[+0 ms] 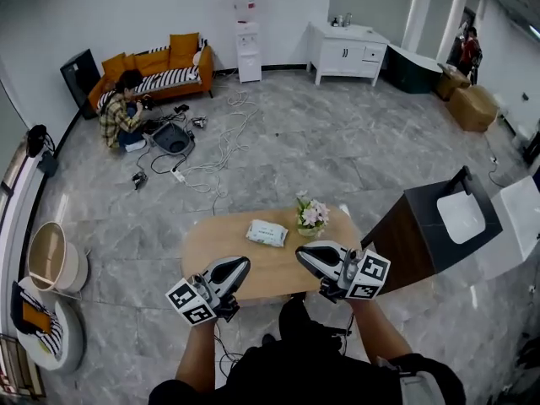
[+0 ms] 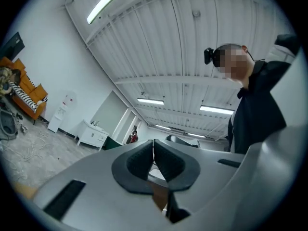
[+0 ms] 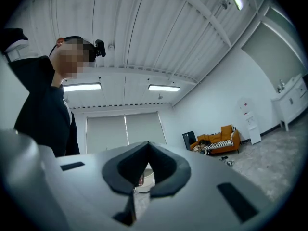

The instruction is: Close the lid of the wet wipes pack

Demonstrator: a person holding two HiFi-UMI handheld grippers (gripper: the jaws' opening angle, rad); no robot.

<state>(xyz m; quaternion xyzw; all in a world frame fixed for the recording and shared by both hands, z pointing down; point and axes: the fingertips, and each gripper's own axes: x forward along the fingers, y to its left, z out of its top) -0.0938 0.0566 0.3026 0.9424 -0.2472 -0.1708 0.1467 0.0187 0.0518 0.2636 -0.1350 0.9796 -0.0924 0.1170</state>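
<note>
The wet wipes pack is white and lies flat near the far middle of the oval wooden table. Its lid is too small to tell whether it is up or down. My left gripper hovers over the table's near edge, short of the pack and to its left, jaws shut on nothing. My right gripper hangs near the pack's right side, also shut and empty. Both gripper views tilt up at the ceiling, so the pack is hidden there; the left gripper and right gripper show their pads pressed together.
A small pot of flowers stands on the table just right of the pack. A dark cabinet with a white basin is at the right. Far off, a person sits on the floor by an orange sofa, with cables around.
</note>
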